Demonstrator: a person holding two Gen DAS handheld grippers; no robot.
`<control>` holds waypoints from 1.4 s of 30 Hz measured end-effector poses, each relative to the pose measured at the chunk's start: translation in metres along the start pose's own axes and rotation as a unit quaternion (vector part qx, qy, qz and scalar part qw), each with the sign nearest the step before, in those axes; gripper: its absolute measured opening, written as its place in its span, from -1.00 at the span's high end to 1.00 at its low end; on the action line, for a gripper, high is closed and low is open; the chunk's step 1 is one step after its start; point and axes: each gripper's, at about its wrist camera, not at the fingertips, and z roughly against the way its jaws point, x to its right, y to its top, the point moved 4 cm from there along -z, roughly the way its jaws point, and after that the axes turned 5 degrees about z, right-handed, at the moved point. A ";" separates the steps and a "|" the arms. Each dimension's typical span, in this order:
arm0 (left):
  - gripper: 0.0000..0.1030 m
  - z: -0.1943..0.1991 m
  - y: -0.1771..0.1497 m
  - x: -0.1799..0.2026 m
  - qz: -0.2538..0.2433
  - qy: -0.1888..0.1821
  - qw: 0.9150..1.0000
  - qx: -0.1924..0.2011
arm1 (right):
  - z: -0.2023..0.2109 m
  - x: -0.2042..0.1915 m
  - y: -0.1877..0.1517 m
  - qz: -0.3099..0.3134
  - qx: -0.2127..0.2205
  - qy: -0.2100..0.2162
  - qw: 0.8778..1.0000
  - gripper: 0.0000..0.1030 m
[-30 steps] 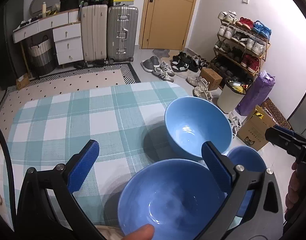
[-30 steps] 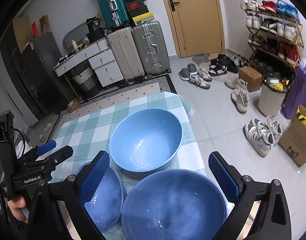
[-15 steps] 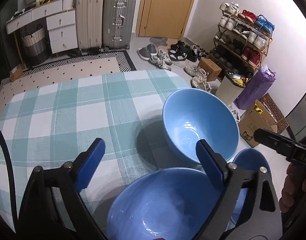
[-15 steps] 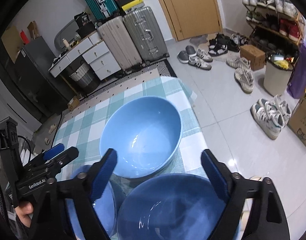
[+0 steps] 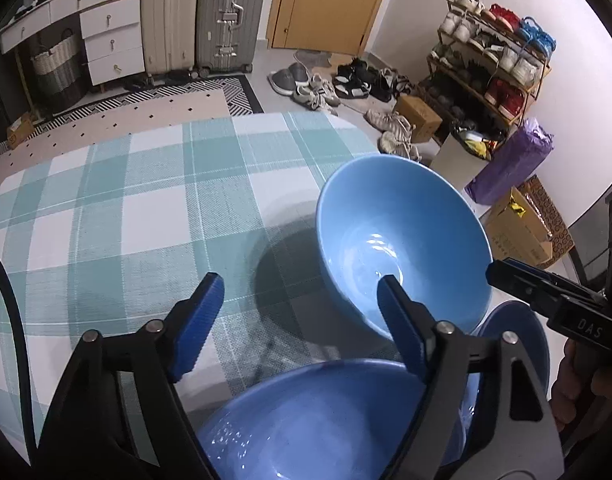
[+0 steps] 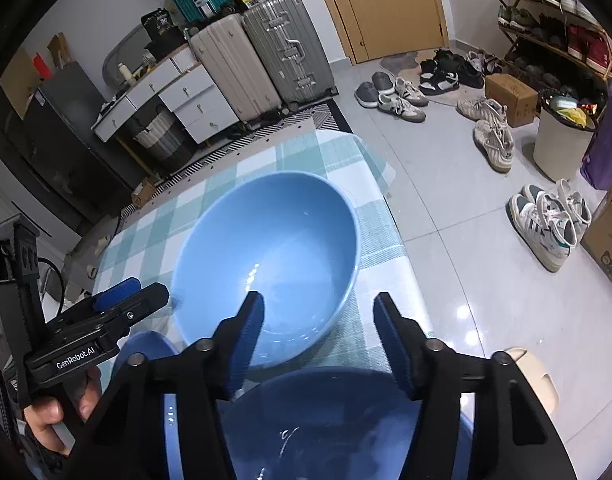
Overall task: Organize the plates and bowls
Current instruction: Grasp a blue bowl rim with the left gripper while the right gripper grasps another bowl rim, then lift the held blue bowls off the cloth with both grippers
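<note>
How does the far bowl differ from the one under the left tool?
The far bowl shows its whole rim; the near bowl is cut by the frame. The far bowl sits ahead of the left tool, the near bowl below its closing jaws, ungripped. Both are blue, upright, empty.

The checked cloth [image 5: 118,216] lies bare across its left and far parts; a gripper could pass freely there. The right near corner is crowded: the far bowl [image 5: 402,248] stands near the cloth's right edge, and two more bowls, the near-left bowl [image 5: 318,420] and the near-right bowl [image 6: 338,424], sit close before it, with only narrow gaps between the three. Beyond the right edge the floor [image 6: 466,240] drops away, with shoes [image 6: 550,220] scattered on it.
</note>
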 end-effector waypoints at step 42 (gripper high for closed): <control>0.77 -0.010 0.005 0.020 -0.016 -0.032 0.999 0.000 | -0.021 0.006 0.001 0.023 0.007 -0.023 0.999 0.68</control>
